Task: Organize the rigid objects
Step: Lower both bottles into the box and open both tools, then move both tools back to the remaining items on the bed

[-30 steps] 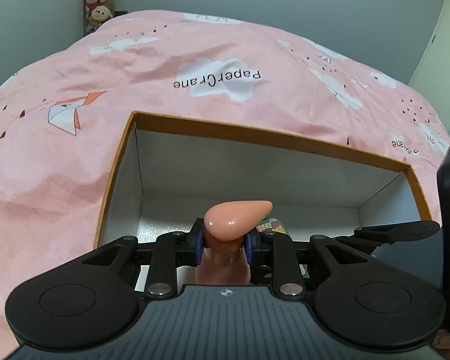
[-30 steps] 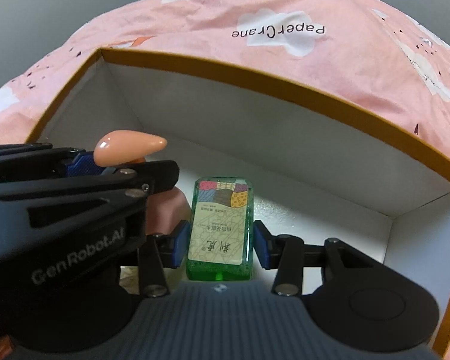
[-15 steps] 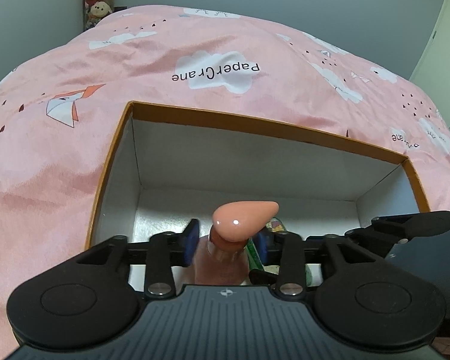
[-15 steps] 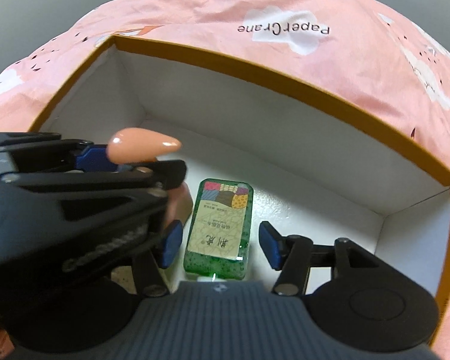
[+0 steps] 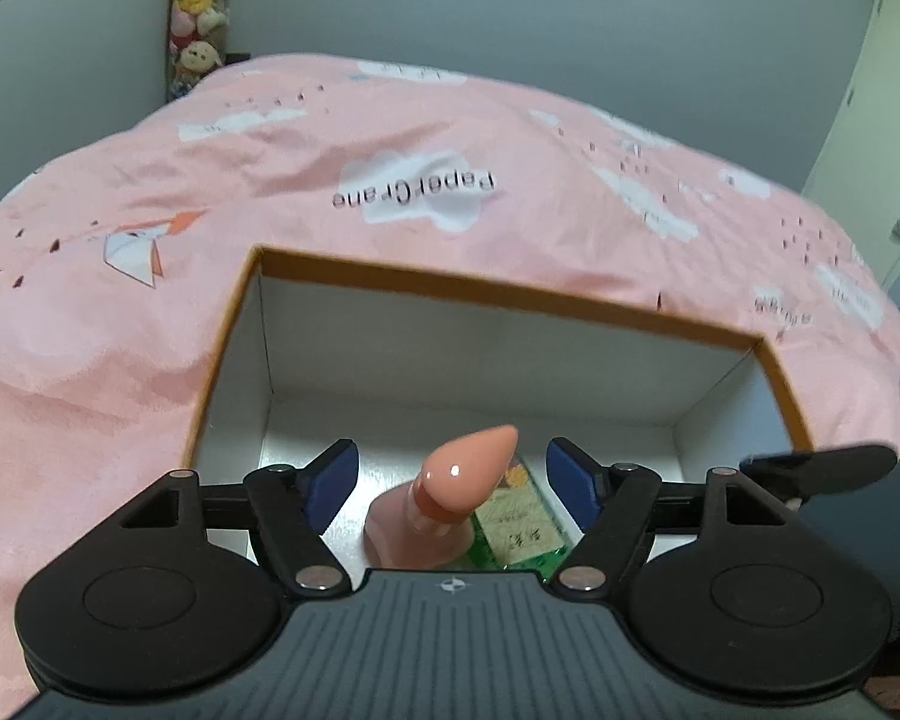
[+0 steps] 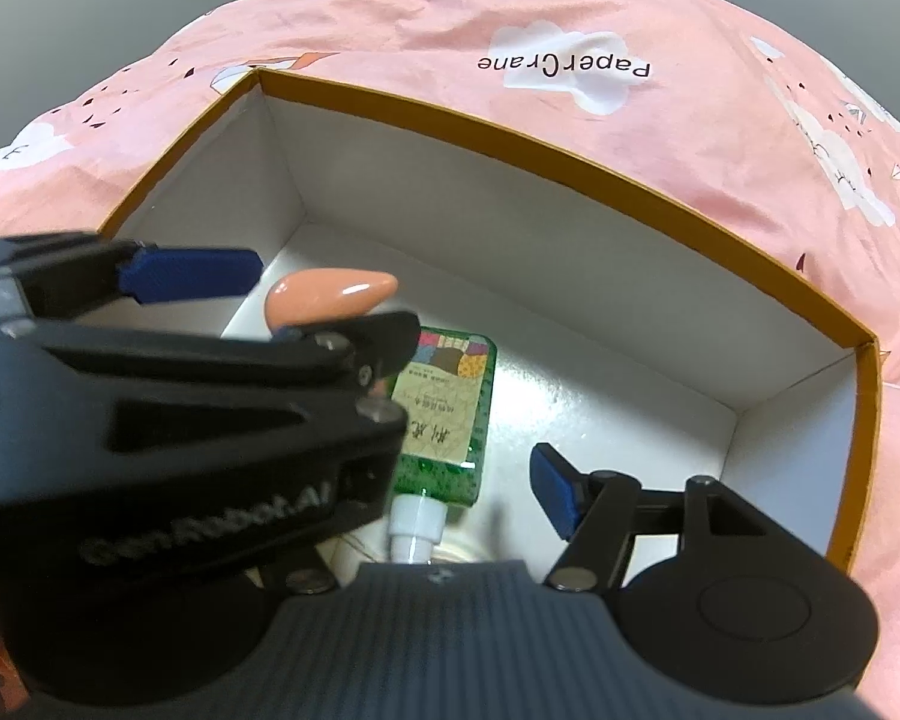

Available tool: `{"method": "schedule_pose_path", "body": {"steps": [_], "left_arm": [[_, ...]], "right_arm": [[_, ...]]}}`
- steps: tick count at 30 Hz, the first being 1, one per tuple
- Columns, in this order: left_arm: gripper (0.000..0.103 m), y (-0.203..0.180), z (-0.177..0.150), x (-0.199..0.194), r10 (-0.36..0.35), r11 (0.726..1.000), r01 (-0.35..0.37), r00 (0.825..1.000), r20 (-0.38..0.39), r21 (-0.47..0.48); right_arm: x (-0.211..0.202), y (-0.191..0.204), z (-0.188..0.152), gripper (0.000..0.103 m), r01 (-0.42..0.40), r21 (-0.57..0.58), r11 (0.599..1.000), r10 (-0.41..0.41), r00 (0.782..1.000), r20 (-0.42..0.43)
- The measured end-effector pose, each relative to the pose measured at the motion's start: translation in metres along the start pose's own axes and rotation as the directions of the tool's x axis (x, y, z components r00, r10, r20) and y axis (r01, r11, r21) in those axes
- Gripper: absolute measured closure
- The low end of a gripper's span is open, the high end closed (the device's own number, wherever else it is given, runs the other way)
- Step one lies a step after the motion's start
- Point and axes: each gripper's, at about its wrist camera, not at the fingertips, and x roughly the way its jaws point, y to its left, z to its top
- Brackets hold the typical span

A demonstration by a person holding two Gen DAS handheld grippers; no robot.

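While both items already sit on the floor of the orange-rimmed box, placement looks complete for this pair — further items, if any, are out of view.

Pink pump bottle: upright, between the spread, just-opened fingers of the left gripper, untouched.

Green bottle: lying flat beside it, released; right gripper just opened, its left finger hidden.

Writing: "PaperCrane" on the pink bedspread; "GenRobot.AI" on the left gripper; bottle label unreadable.

A bedroom in a home. A bed spread with a pink quilt printed with clouds and paper cranes fills the scene; far left, plush toys are stacked in the corner, and a door stands far right against grey walls.
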Motion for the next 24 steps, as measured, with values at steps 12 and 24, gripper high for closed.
{"method": "schedule_pose_path", "body": {"steps": [12, 24], "left_arm": [[0.016, -0.003, 0.005, -0.057, -0.025, 0.997, 0.037, 0.985, 0.169, -0.073], [0.016, -0.023, -0.032, -0.129, -0.051, 0.998, 0.044, 0.973, 0.226, 0.034]], "right_arm": [[-0.052, 0.003, -0.023, 0.037, 0.032, 0.063, 0.998, -0.038, 0.993, 0.108], [-0.129, 0.010, -0.084, 0.037, -0.003, 0.211, 0.978, -0.062, 0.952, 0.301]]}}
